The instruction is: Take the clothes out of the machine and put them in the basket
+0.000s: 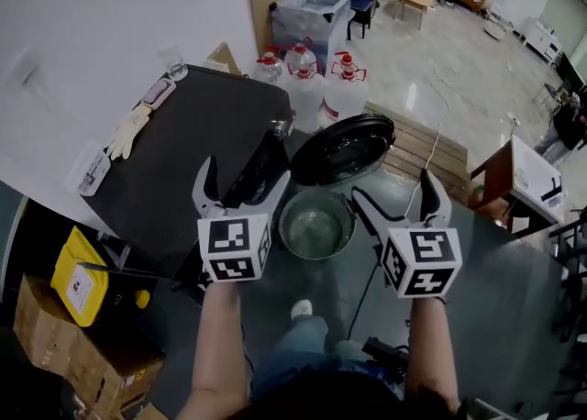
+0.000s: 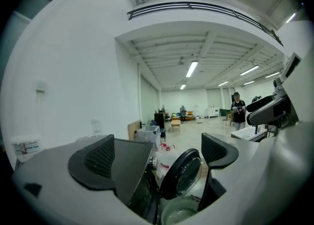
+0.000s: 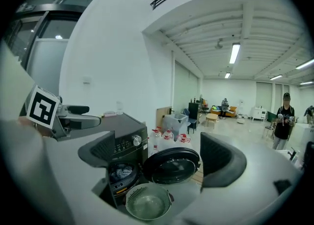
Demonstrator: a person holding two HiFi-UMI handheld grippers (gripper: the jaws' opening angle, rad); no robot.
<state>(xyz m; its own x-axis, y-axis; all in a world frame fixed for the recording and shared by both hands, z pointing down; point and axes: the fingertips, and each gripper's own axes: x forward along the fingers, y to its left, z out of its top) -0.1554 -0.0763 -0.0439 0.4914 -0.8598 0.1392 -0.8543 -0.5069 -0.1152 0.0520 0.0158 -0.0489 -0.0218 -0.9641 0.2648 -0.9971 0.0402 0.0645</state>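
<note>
Step in hand: approach, with no garment lifted and nothing carried. The machine (image 1: 188, 148) stands at the left of the floor area, its front facing right. The clothes (image 3: 120, 171) lie inside its drum as a pale heap just behind the opening, seen only in the right gripper view. My left arm is extended forward and held level. The left gripper (image 1: 246, 171) hovers above the machine's front edge with its fingers spread and nothing between them. The basket (image 1: 316, 226) sits empty on the floor directly before the opening, and between my two grippers in the head view. Beyond it the door (image 1: 344, 145) is swung fully open. My right arm runs parallel to the left. The right gripper (image 1: 393, 184) is held at the same height, well clear of the drum, with its fingers likewise spread and empty. Next move, as I judge it: lower one gripper past the basket rim, enter the opening below the control panel, close on the heap, then withdraw without catching the door
</note>
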